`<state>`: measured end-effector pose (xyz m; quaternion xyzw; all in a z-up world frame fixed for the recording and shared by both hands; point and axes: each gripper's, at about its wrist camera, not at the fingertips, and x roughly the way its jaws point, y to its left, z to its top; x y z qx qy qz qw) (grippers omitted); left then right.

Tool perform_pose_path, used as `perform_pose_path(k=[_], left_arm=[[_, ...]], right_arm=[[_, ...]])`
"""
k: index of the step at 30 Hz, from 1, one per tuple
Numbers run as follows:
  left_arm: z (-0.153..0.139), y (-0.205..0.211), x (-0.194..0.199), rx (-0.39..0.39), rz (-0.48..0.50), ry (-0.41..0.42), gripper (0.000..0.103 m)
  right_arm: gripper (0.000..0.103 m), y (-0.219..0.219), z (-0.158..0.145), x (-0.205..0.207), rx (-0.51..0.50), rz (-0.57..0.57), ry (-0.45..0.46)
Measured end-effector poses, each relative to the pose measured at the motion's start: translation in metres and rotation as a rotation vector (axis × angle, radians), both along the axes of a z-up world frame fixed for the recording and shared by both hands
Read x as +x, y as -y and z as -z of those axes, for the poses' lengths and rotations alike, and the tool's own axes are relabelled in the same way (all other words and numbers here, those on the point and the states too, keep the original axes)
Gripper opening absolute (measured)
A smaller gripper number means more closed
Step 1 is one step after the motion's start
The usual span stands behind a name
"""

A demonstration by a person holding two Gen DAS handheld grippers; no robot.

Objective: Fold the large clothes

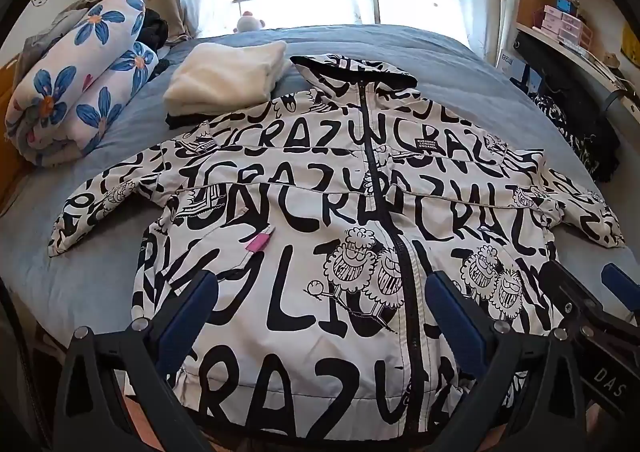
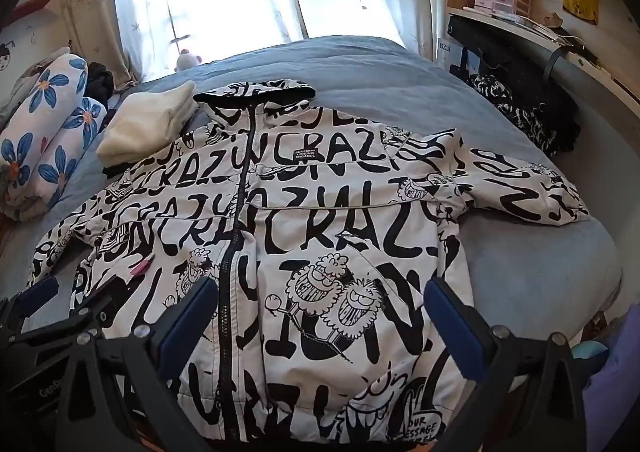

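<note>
Bed [image 1: 120,123] with one big black-and-white jacket [image 1: 320,191] spread flat across it, zipped, hood up top, both sleeves out sideways, so folding on this one hasn't really started imo. One cream folded stack [image 1: 228,75] beside the hood looks already done. Two flowery rolled quilts [image 1: 80,79] off left. Left gripper [image 1: 320,316] and right gripper [image 2: 320,316] both hover over the hem, jaws wide apart, empty.

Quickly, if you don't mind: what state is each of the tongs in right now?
Left tongs: open, holding nothing, above the jacket.
Right tongs: open, holding nothing, above the same jacket.
</note>
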<state>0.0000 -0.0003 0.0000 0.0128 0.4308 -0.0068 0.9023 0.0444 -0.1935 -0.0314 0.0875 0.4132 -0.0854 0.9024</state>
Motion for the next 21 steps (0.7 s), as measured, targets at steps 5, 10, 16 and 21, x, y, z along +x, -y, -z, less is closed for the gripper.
perform_pose_path(k=[5,10,16,21], left_arm=[[-0.001,0.003,-0.006,0.014,-0.003,0.019,0.102],[-0.006,0.0,-0.009,-0.002,-0.002,-0.008,0.102],[0.005,0.001,-0.006,-0.005,-0.009,-0.044,0.102],[0.008,0.004,-0.004,0.0,-0.009,-0.053,0.102]], right_arm=[[0.103,0.001,0.0,0.0,0.002,0.001,0.016],[0.103,0.0,0.001,0.0,-0.01,0.005,0.015],[0.103,0.002,0.001,-0.003,-0.013,0.012,-0.001],[0.103,0.003,0.002,-0.003,-0.015,0.012,-0.005]])
